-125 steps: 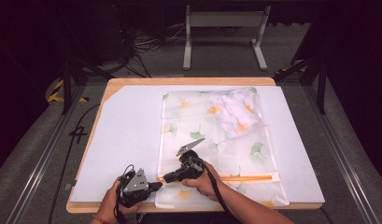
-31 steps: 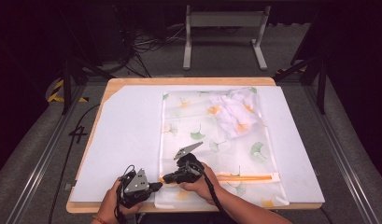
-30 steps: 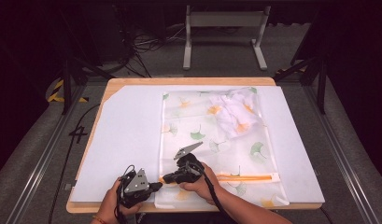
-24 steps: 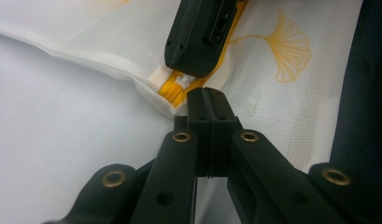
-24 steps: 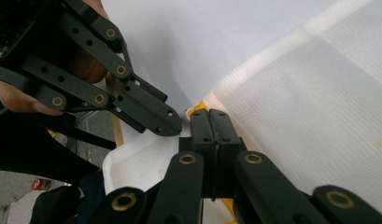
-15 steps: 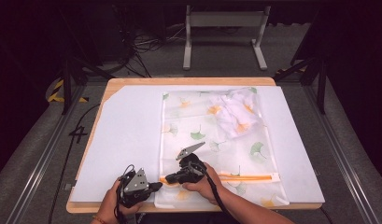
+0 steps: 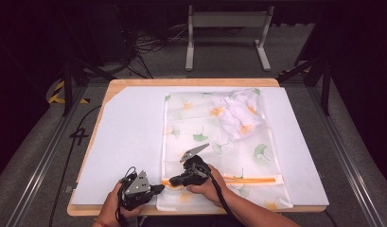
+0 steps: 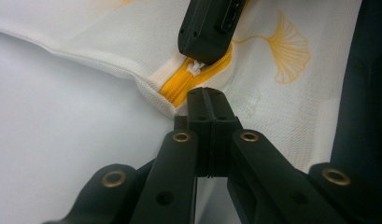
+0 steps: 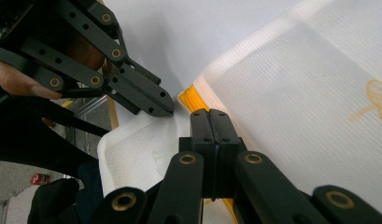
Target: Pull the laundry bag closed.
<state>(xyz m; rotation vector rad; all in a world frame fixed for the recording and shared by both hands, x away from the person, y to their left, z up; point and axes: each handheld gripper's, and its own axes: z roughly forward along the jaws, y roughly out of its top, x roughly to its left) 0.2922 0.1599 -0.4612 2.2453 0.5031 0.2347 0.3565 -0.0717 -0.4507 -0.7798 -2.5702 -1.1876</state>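
A white mesh bag (image 7: 215, 142) printed with ginkgo leaves lies flat on the white mat (image 7: 125, 137). An orange zipper (image 7: 248, 179) runs along its near end. My left gripper (image 7: 159, 188) is shut on the bag's edge just beside the zipper's left end (image 8: 179, 86). In its own view the left gripper (image 8: 208, 95) has its jaws pressed together over the fabric. My right gripper (image 7: 166, 182) is shut on the white zipper pull (image 8: 196, 69) at that same end. The right gripper (image 9: 209, 116) sits against the orange teeth (image 9: 192, 99), a finger's width from the left gripper (image 9: 163, 109).
Crumpled white cloth (image 7: 241, 113) bulges inside the bag's far right corner. The mat covers a wooden table (image 7: 191, 82). Dark floor, cables and a metal stand (image 7: 226, 19) lie beyond the far edge. Bare mat stretches left of the bag.
The right gripper has tilted and sunk slightly toward the near edge at the zipper's left end. The left gripper has stayed where it was.
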